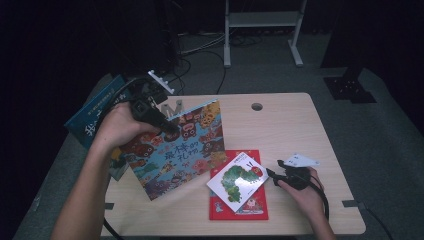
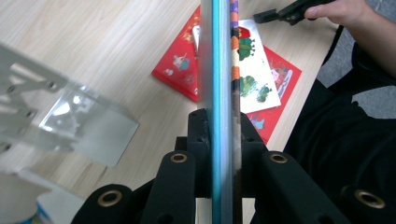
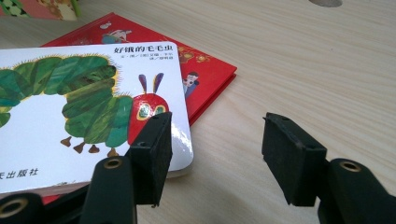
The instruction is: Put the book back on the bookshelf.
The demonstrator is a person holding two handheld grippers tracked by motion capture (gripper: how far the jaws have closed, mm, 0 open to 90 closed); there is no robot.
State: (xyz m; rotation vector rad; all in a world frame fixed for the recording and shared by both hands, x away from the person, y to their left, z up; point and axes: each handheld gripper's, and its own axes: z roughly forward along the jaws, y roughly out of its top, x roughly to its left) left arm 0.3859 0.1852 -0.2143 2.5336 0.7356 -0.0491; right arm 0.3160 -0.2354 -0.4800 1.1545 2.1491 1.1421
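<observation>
The left gripper [image 1: 167, 125] has its fingers [image 2: 201, 135] clamped on the top edge of a colourful monster picture book [image 1: 185, 150], which is lifted and tilted over the left half of the tabletop [image 1: 290, 125]. In the left gripper view the book [image 2: 222, 56] shows only edge-on, as a thin blue and patterned strip that hides part of what lies behind it.

The right gripper [image 1: 272, 174] rests low at the right edge of a white caterpillar board book [image 1: 240, 177]. Its fingers [image 3: 152, 154] stand apart with nothing between them; one overlaps the book's corner [image 3: 70, 107], but whether it touches cannot be told.

That book lies on a red book [image 1: 250, 207], most of whose cover it hides. A dark blue book [image 1: 95, 117] is partly hidden by the left hand [image 1: 117, 127], and its title is unreadable.
</observation>
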